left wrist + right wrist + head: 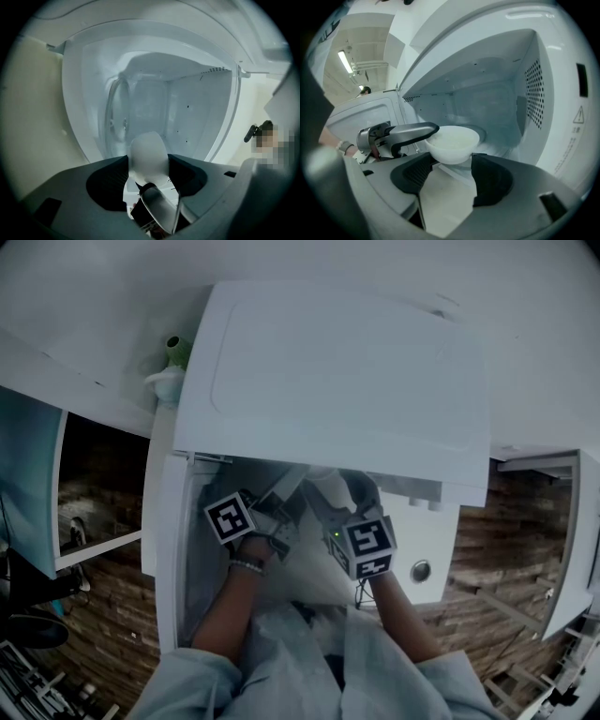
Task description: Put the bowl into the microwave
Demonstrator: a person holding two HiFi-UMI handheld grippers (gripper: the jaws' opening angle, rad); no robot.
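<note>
The left gripper [148, 162] is clamped on the white bowl [453, 140]. The bowl fills the gap between its two dark pads, and in the right gripper view one of its grey fingers [411, 133] hooks over the near rim. The right gripper [452, 165] is released, with its jaws spread wide and nothing between them. The bowl sits just past its tips, centred on the gap and a little above it.

Beyond both grippers the white microwave [543, 93] stands open. The bowl is at the mouth of the cavity, with the glass turntable [117, 117] further in behind it. No view shows whether its base touches anything.

To the right of the right gripper, the microwave's front frame bears a warning triangle [579, 114] and lines of print [568, 149] too small to read. No brand can be read. To its left stands the opened door [356, 112].
</note>
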